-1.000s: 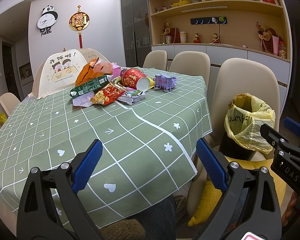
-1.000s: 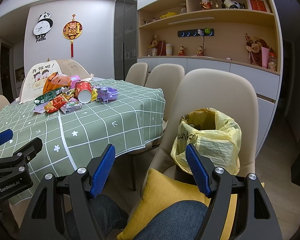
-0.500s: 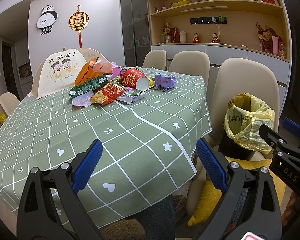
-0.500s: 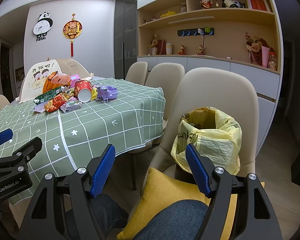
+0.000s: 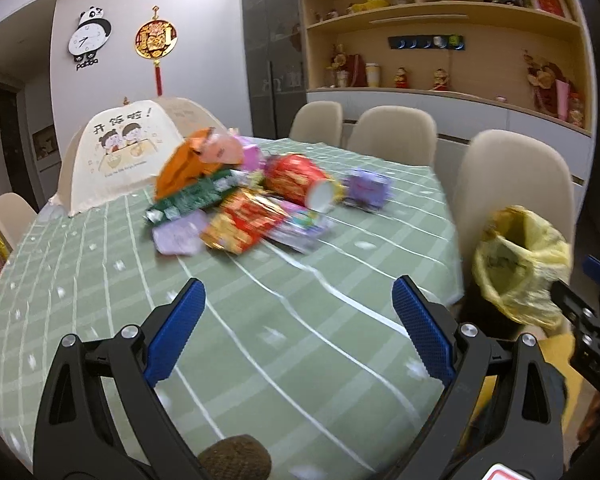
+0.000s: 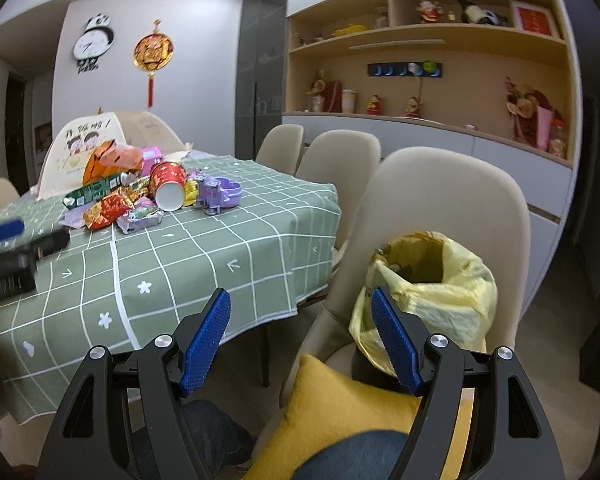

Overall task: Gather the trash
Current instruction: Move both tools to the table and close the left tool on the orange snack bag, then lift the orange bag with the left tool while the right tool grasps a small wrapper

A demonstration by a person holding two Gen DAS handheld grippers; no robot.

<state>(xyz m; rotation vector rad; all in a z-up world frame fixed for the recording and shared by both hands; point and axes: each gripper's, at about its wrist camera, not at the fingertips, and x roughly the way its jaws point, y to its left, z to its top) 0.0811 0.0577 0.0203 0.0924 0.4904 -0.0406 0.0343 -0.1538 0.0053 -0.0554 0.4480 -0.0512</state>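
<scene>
Green checked cloth covers the counter (image 5: 284, 344). Your left tool (image 5: 296, 330) is spread wide and empty above it; your right tool (image 6: 300, 336) is likewise wide and empty, just before the yellow-lined bin (image 6: 432, 292) on a chair. Trash sits well ahead: foil snack wrappers (image 5: 244, 224), light, crinkly, slippery. Pinch a flat edge. The red paper cup (image 5: 300, 180) likely crushes easily; grip its rim lightly.
</scene>
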